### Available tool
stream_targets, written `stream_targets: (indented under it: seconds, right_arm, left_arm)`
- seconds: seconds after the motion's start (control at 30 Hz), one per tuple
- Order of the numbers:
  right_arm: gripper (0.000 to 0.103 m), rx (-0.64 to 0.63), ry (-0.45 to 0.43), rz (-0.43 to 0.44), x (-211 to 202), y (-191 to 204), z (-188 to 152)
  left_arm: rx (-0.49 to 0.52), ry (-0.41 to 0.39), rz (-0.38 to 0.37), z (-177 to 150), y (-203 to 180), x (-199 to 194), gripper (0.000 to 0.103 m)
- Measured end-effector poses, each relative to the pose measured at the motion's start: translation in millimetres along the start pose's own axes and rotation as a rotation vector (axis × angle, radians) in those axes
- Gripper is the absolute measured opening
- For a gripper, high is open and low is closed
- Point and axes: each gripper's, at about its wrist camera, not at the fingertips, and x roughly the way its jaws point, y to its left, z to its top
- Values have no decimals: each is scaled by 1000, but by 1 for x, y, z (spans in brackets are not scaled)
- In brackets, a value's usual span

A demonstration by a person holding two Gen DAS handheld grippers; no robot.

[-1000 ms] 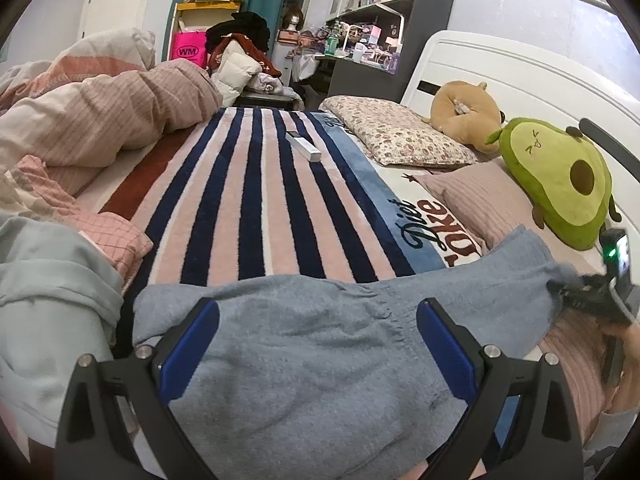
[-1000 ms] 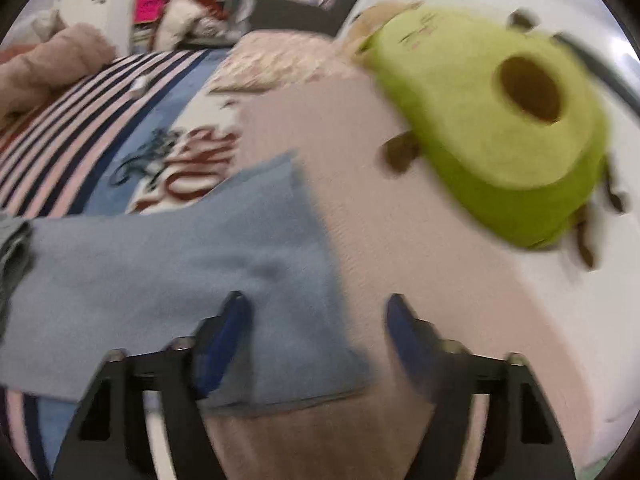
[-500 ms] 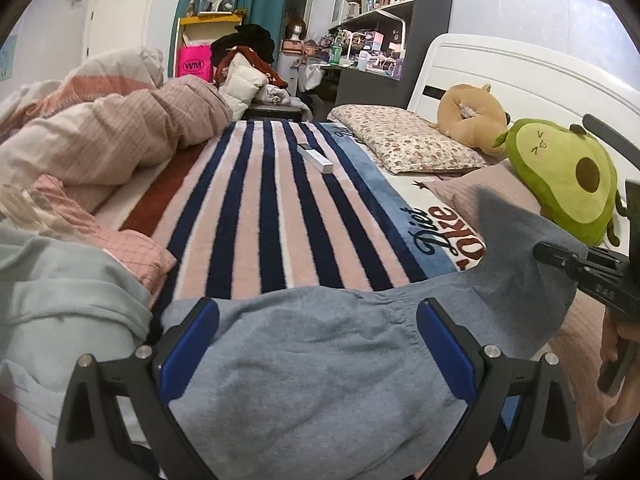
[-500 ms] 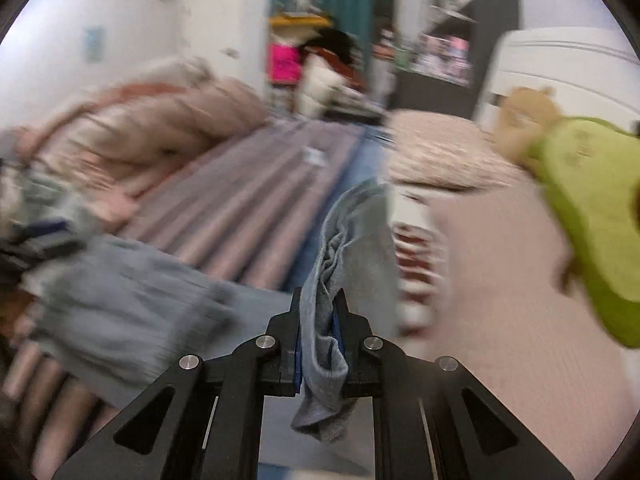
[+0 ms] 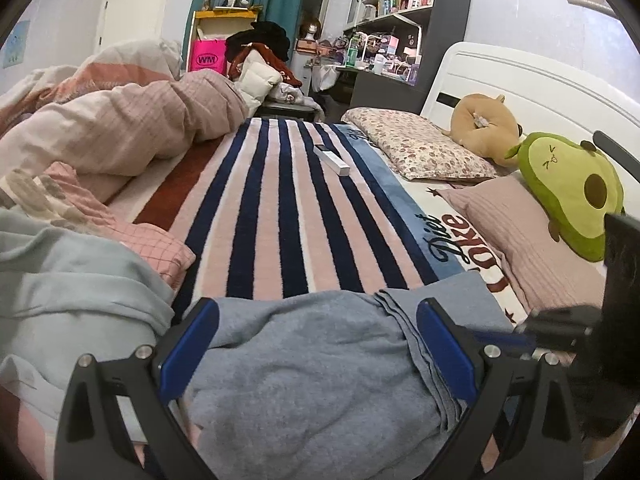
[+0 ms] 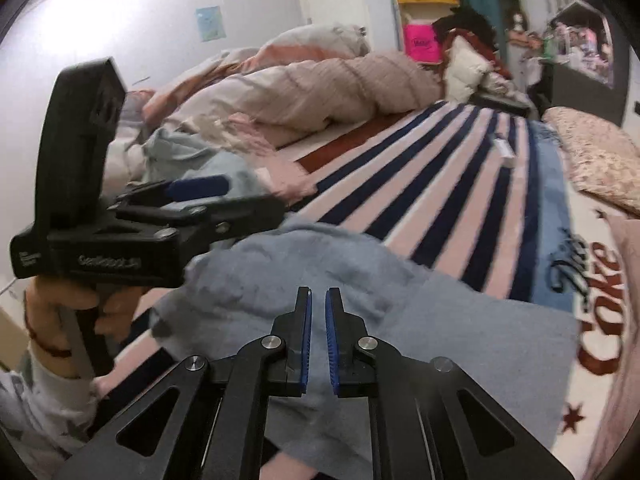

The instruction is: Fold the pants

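The right gripper (image 6: 317,330) is nearly closed with nothing visibly between its pads; the left gripper (image 5: 318,348) gapes wide over grey pants (image 5: 320,380) on the striped blanket (image 5: 272,208). Soft, light, floppy cloth: best pinched at a hem edge.

Shelf clutter (image 6: 576,36) motion-blurred; pants (image 5: 320,380) cut off below.
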Motion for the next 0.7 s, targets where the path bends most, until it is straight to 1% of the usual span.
stream_targets:
  seconds: [0.03, 0.07, 0.1, 0.13, 0.2, 0.27, 0.3, 0.33, 0.4, 0.47, 0.57, 0.6, 0.63, 0.7]
  right_arm:
    - [15, 0, 0, -18, -5, -6, -1]
    - [36, -2, 4, -41, -9, -14, -5]
    - [49, -10, 24, -64, -9, -21, -9]
    - [68, -46, 72, -88, -2, -24, -14]
    - [68, -111, 122, -99, 4, -27, -21]
    - [69, -128, 144, -67, 5, -30, -26]
    - [70, -130, 161, -52, 6, -31, -29]
    - [76, -149, 196, -39, 9, -30, -33]
    - [78, -248, 278, -46, 19, -21, -47]
    - [78, -306, 320, -59, 26, -17, -54]
    - [78, -307, 345, -107, 31, -21, -58]
    - [78, -302, 355, -142, 32, -26, -58]
    - [78, -293, 363, -157, 31, -30, -58]
    - [78, -277, 364, -159, 25, -37, -58]
  left_arm:
    - [3, 5, -2, 0, -1, 2, 98]
    - [5, 8, -3, -1, -3, 3, 98]
    - [10, 12, -5, -2, -4, 4, 98]
    - [13, 14, -7, -2, -5, 5, 98]
    - [14, 18, -12, -4, -5, 6, 98]
    - [3, 25, -21, -4, -3, 8, 98]
    - [-5, 32, -28, -4, -2, 9, 98]
    - [-8, 36, -32, -4, -1, 10, 98]
    - [-6, 37, -26, -4, -1, 10, 98]
    - [-3, 32, -25, -4, -2, 9, 98]
    - [-7, 31, -34, -4, -3, 9, 98]
    - [-4, 31, -35, -4, -5, 9, 98]
    - [-2, 32, -35, -5, -6, 10, 98]
    - [2, 38, -37, -6, -7, 12, 98]
